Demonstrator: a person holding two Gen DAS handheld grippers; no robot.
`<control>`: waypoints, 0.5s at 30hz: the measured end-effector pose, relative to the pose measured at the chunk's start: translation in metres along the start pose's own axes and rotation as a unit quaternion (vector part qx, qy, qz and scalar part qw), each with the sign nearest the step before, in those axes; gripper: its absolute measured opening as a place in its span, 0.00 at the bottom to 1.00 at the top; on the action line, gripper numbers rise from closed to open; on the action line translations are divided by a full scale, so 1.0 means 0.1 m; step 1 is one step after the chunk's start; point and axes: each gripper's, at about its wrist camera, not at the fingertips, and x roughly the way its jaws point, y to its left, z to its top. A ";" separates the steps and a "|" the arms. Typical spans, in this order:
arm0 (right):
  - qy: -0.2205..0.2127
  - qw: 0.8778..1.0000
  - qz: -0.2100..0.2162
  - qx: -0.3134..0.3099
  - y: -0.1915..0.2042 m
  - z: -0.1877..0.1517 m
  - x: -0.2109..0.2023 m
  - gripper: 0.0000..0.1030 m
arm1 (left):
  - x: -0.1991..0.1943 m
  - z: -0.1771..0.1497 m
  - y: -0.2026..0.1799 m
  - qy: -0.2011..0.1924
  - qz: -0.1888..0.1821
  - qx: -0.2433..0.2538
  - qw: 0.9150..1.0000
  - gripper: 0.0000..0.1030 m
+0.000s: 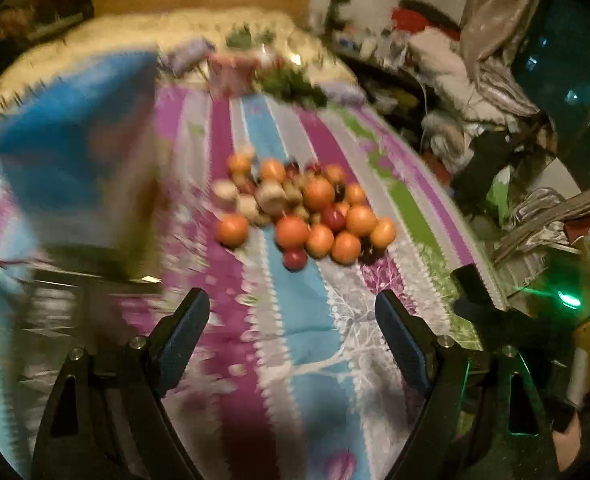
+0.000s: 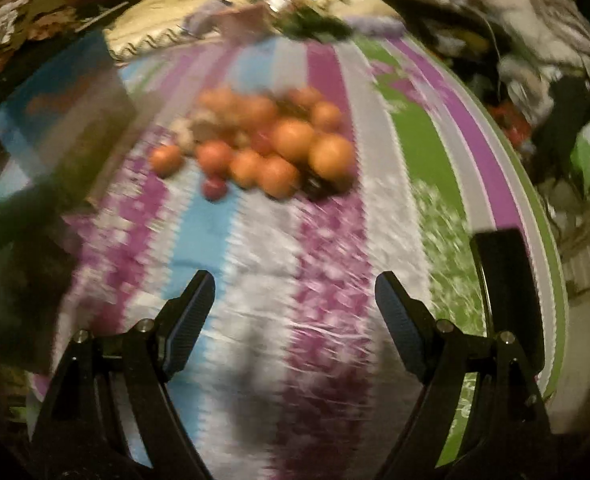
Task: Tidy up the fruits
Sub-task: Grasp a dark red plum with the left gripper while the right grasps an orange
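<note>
A pile of fruits [image 1: 307,210] lies on a striped bedsheet [image 1: 295,320]: several orange ones, some small red ones and pale ones. One orange fruit [image 1: 232,230] and one red fruit [image 1: 295,259] sit slightly apart at the near side. My left gripper [image 1: 293,312] is open and empty, well short of the pile. In the right wrist view the pile [image 2: 267,140] lies ahead, blurred. My right gripper [image 2: 295,296] is open and empty above the sheet [image 2: 263,264].
A blue box [image 1: 67,160] stands left of the pile, also in the right wrist view [image 2: 63,108]. Greenery and a pink box [image 1: 231,72] sit at the far end of the bed. Clutter fills the right side [image 1: 475,92]. The bed edge runs along the right [image 2: 535,184].
</note>
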 end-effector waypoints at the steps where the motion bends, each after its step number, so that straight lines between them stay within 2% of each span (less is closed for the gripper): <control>1: 0.003 1.000 0.002 0.004 -0.09 -0.03 0.04 0.79 | 0.24 0.00 0.01 0.010 0.003 -0.004 1.000 0.79; 3: 0.003 1.000 0.011 0.008 -0.22 -0.09 0.08 0.79 | 0.58 0.02 0.05 0.028 0.002 -0.019 0.999 0.66; 7: 0.005 1.000 0.020 0.012 -0.42 -0.16 0.17 0.79 | 1.03 0.03 0.04 0.048 -0.003 -0.034 0.998 0.58; 9: 0.003 1.000 0.026 0.016 -0.48 -0.15 0.21 0.79 | 1.15 0.02 0.01 0.055 -0.006 -0.035 0.998 0.49; 15: -0.004 0.999 0.044 0.022 -0.62 -0.09 0.38 0.77 | 1.38 0.06 -0.05 0.048 0.009 -0.022 0.999 0.46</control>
